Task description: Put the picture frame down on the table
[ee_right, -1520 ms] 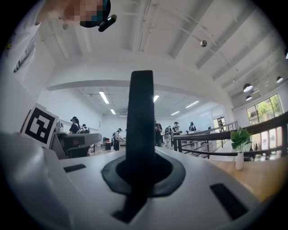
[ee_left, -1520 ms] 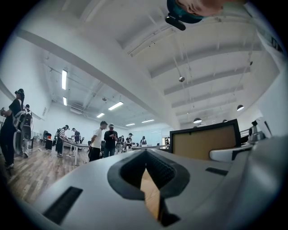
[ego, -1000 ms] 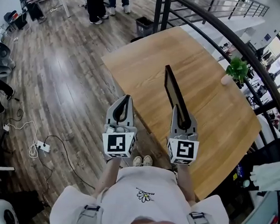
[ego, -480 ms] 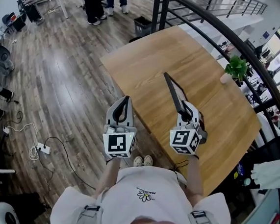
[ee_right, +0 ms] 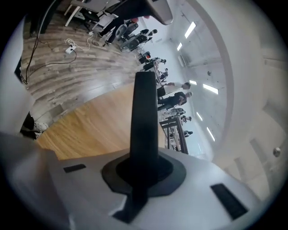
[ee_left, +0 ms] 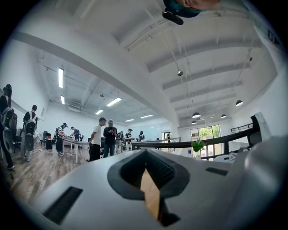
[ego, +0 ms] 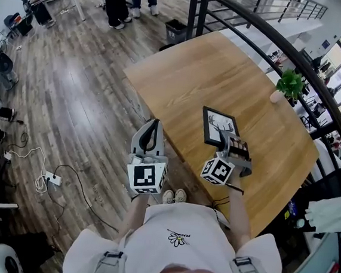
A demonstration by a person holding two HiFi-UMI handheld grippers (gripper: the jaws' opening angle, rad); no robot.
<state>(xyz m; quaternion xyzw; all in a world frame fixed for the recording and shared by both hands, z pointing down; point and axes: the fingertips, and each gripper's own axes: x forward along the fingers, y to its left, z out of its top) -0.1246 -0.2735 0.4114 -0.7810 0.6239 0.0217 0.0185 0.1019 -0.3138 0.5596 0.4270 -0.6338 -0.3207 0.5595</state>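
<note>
Head view: steeply down over wooden table (ego: pixel 189 68) and floor (ego: pixel 72 93). Left gripper view — level, facing distant people (ee_left: pixel 102 139). Right gripper view — close, tilted; shares the table.

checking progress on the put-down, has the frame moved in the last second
Yes. The frame, gripped in the right gripper, has tipped from edge-on to face up and drawn toward the table's near edge.

Picture frame (ego: pixel 219 127) hanging over table (ego: pixel 188 74), near side, right tool (ego: pixel 226 142) clamping its near edge. Left tool (ego: pixel 150 132) hovering left of it, at table's edge. Potted plant (ego: pixel 289 85) standing far right on table. Railing (ego: pixel 259 28) curving behind. Bin (ego: pixel 176 31) sitting beyond far corner.
</note>
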